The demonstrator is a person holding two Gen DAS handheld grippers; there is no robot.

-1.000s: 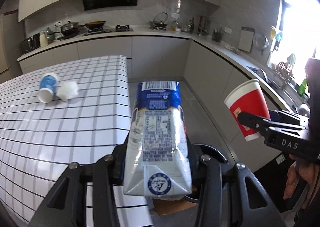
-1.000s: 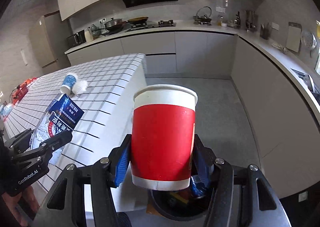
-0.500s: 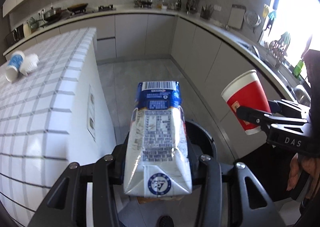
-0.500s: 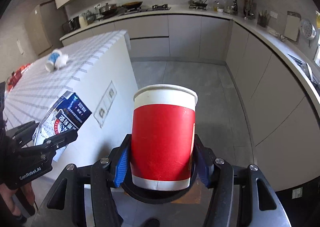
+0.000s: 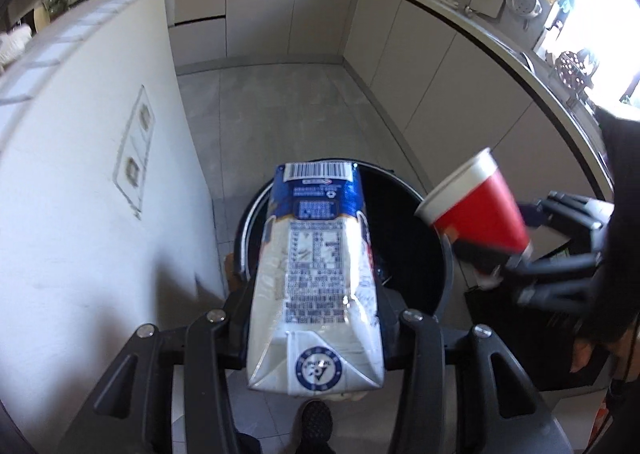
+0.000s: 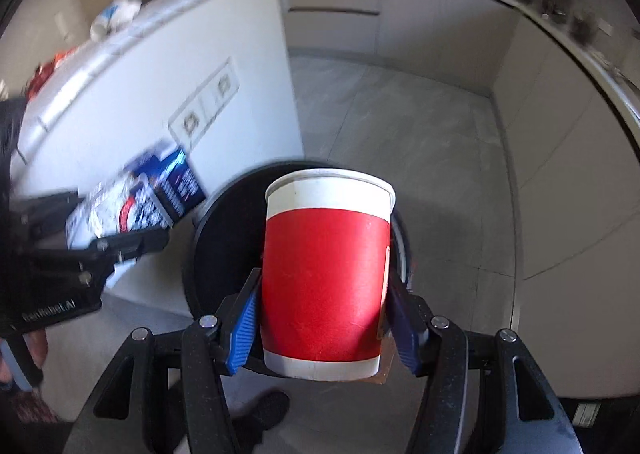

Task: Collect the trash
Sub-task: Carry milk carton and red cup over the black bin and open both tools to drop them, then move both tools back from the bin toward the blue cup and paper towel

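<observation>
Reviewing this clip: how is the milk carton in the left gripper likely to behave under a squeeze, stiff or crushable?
Probably crushable: the milk carton looks dented and creased along its sides. Likely light, perhaps empty, since it is trash held over the black bin. Its glossy skin may slip as the left gripper opens.

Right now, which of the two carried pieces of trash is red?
The paper cup, between the right gripper fingers, has a red body. The milk carton in the left gripper is blue and white. Both jaws are opening.
</observation>
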